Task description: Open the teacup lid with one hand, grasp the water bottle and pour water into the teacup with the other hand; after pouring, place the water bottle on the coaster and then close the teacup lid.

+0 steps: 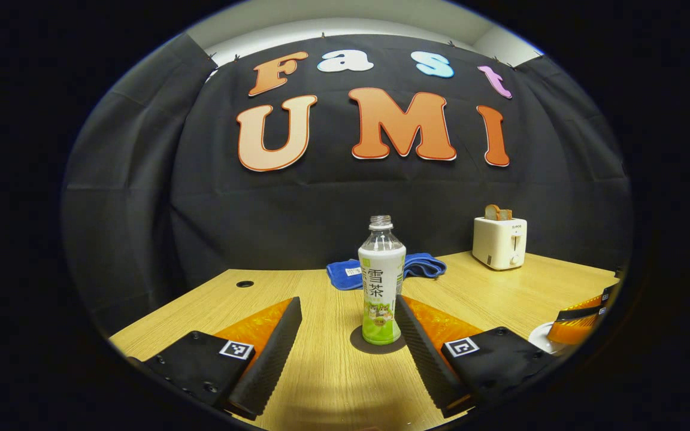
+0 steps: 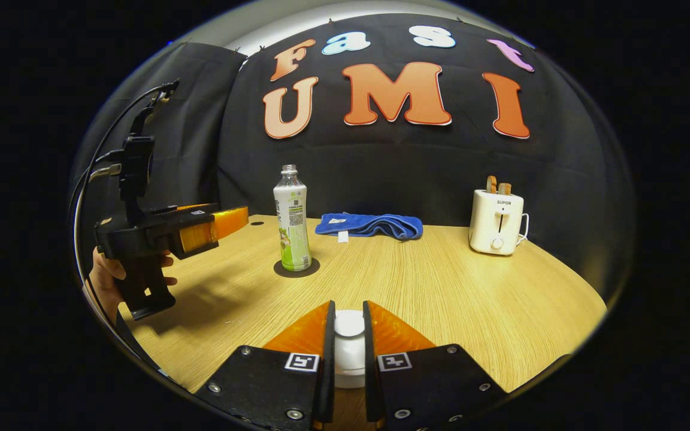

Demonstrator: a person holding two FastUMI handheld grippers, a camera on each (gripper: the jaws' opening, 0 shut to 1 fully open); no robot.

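Bimanual pouring task, late stage as judged from the layout. The water bottle stands upright and uncapped on the dark round coaster, near the middle of the wooden table; in the left gripper view the left gripper has its fingers spread wide to either side of the bottle, one finger well clear and the other close beside the label, with contact not certain, so it holds nothing. In the right gripper view the right gripper has its fingers drawn in close on the white knob of the teacup lid; the cup beneath is hidden, so whether the lid is seated or lifted cannot be told. The step in hand is probably either release after setting the bottle down or approach before grasping it; the frames alone do not decide. The next move calls for either closing evenly on the bottle or lowering the lid squarely. Bottle contents: a pale level is not clearly readable. Background: blue towel, toaster holding bread slices.
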